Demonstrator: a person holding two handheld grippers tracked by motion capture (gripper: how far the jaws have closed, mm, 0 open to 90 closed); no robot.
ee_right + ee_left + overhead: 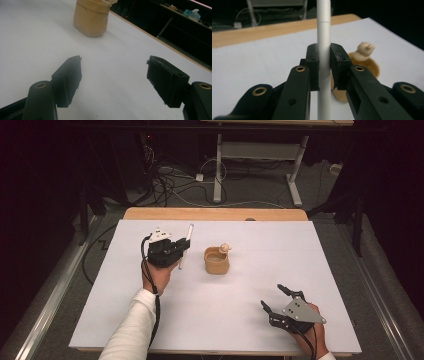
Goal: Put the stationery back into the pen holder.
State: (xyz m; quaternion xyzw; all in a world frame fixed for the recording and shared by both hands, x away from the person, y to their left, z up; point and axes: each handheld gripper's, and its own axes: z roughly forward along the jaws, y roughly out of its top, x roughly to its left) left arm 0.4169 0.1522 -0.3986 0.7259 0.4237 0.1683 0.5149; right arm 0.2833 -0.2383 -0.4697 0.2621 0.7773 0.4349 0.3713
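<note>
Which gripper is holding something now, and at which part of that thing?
The left gripper clamps a white pen around the middle of its barrel. The right gripper is open, holding nothing.

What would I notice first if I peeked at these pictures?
First, the left tool shut on a white pen, held up over the left part of the white table. Next, the tan cup in the middle, with a little pale figure perched on its rim. Last, the right tool, wide open and holding nothing, near the front right corner.
</note>
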